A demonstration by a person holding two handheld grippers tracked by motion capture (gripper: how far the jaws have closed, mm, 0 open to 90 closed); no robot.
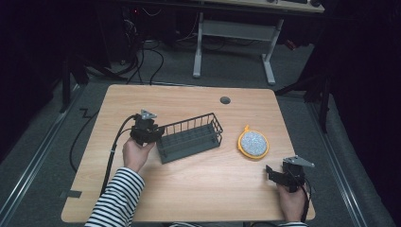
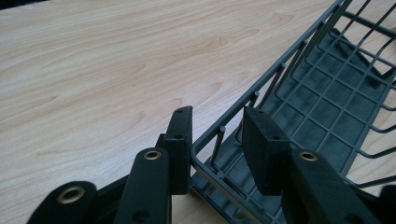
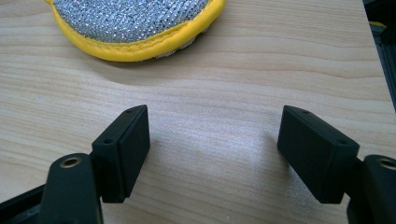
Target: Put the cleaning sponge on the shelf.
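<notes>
From above, my left gripper (image 1: 152, 134) sits at the near-left end of the wire basket (image 1: 191, 137), which lies mid-table; the round scrubbing pad (image 1: 253, 144) rests at about three o'clock from the basket, a little apart. My right gripper (image 1: 279, 176) waits near the table's edge at five o'clock from the pad.

Along my left gripper (image 2: 217, 140), the jaws straddle the basket's (image 2: 322, 98) corner rim — one outside, one inside, a gap showing, so not yet clamped. I judge the basket light and stiff but slippery on thin wire; the rim is the place to take it.

Along my right gripper (image 3: 212, 149), the jaws stand wide over bare wood, holding nothing, the pad (image 3: 130, 21) at eleven o'clock — soft, light, best pinched at its yellow edge.
</notes>
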